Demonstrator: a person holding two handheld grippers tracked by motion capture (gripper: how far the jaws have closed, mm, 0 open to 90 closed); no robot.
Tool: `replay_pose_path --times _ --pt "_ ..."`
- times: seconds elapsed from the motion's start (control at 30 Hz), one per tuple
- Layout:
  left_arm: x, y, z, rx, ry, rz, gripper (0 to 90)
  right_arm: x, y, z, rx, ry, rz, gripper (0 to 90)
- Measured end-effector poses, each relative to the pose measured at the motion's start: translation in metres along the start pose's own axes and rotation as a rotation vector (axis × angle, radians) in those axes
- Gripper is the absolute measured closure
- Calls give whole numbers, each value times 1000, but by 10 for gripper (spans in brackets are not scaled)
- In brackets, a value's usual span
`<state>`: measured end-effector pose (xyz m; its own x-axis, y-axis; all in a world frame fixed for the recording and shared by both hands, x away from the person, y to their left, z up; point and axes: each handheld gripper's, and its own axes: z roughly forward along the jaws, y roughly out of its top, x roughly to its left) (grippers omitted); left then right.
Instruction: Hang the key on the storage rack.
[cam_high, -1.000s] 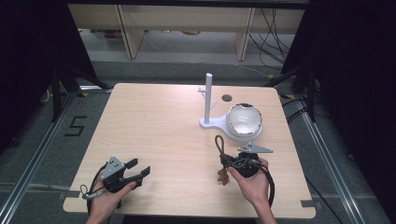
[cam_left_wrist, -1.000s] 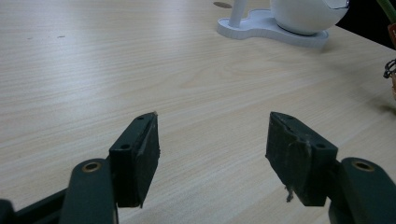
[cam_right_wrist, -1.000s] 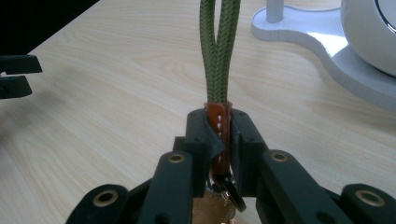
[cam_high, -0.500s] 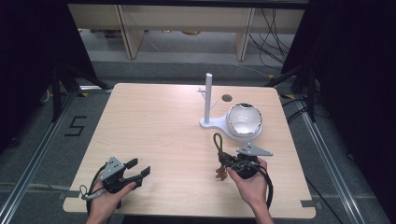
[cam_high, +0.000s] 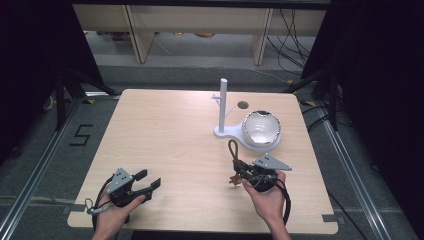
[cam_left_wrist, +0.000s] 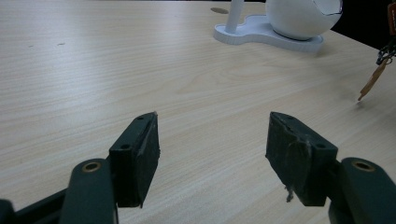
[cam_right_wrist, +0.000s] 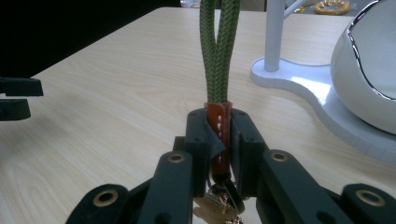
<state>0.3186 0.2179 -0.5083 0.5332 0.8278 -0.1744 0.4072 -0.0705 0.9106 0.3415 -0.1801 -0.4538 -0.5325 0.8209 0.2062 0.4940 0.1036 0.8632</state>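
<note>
The right gripper view shows the right gripper (cam_right_wrist: 218, 140) clamped on the brown tab of a keyring (cam_right_wrist: 219, 126), its green cord loop (cam_right_wrist: 215, 46) running forward; keys dangle below. From above, the cord (cam_high: 233, 149) lies on the bench (cam_high: 165, 135) toward the stand (cam_high: 223, 107) and bowl (cam_high: 261, 127). The left gripper (cam_left_wrist: 212, 144) sits near the front edge, jaws apart, with bare bench ahead. The right gripper has edged slightly toward the front since earlier.

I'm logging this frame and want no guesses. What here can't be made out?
- Keys under the leather tab: right gripper view, cut by the bottom edge and hidden by the jaws.
- Green cord loop: top cut off.
- Bowl contents: high view, glare.
</note>
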Motion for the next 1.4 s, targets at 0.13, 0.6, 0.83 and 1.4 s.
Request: replay_pose_path --times 0.13,0.6,0.83,1.4 --pt "0 1 1 -10 -8 -2 340 -1 0 2 -23 10 -29 798" --pt "-2 10 1 -34 -18 -8 339 4 1 5 -100 7 -79 798" --pt "-6 24 4 -66 -32 4 357 9 2 6 -140 1 -91 797" --pt "-30 66 21 -129 -127 71 479 16 11 9 -196 20 -110 797"
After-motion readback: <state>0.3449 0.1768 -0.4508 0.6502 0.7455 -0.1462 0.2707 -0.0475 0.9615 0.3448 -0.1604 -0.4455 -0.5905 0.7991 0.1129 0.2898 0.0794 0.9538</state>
